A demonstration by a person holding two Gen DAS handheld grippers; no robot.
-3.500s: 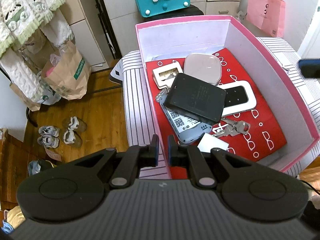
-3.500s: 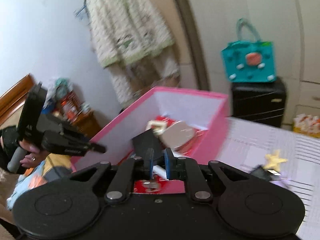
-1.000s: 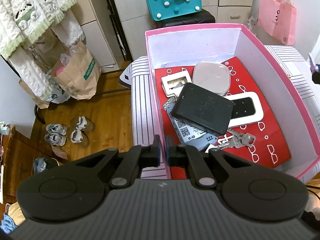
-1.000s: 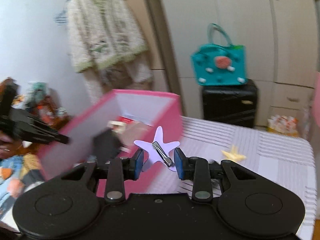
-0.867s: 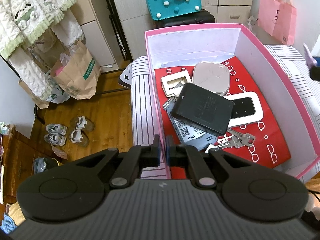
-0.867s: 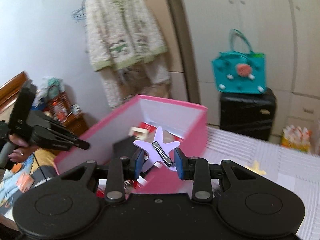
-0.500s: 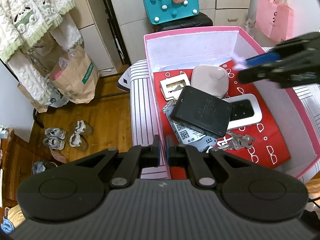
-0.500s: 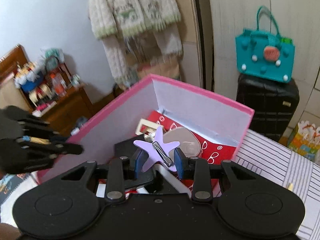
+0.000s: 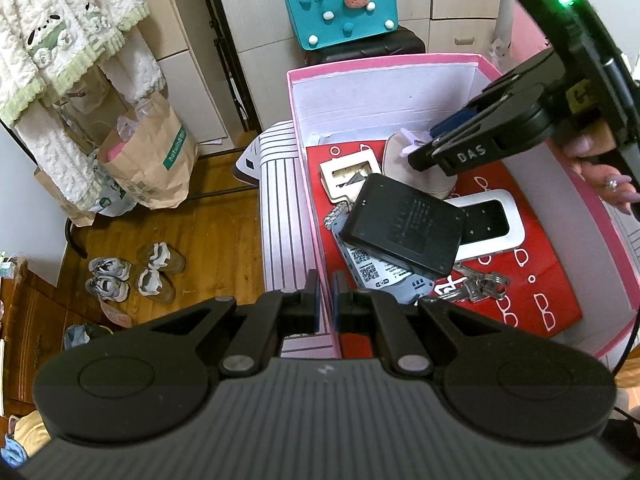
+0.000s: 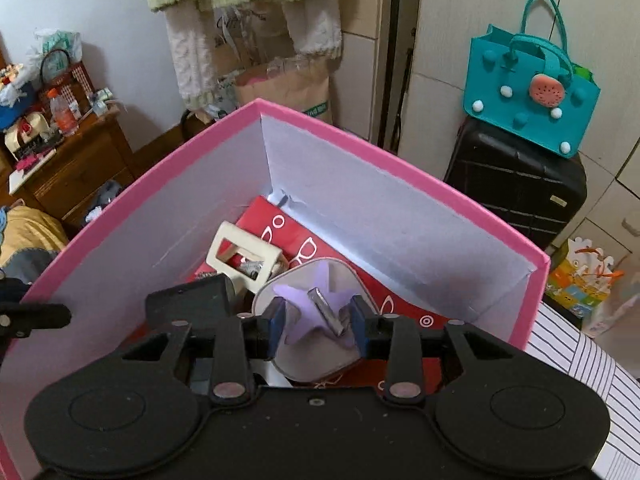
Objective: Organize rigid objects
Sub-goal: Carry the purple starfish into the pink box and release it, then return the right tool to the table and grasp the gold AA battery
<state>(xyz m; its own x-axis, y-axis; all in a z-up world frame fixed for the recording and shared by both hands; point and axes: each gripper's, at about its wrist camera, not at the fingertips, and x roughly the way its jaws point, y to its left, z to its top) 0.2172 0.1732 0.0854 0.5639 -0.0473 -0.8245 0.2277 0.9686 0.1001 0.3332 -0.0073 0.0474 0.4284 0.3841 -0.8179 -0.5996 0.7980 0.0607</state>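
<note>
Lilac star-shaped hair clip with a metal clasp sits between the blue pads of the right tool, over the pale rounded-square case inside the pink cardboard box with white inner walls. Right tool's jaws have just been opening; gaps show between pads and star tips, so the clip looks released, resting on or just above the case, exact contact unclear. In the left wrist view the right tool reaches into the box from the right, held by a hand, lilac tip peeking at its end. Box floor: red paper bag with white glasses print, cream rectangular buckle, black flat rectangular device lying across a grey labelled device and a white-framed black remote, keys near front. Left tool pressed together on the box's near-left wall edge. Box rests on a striped white cloth-covered table. Behind: teal felt handbag on a black suitcase.
</note>
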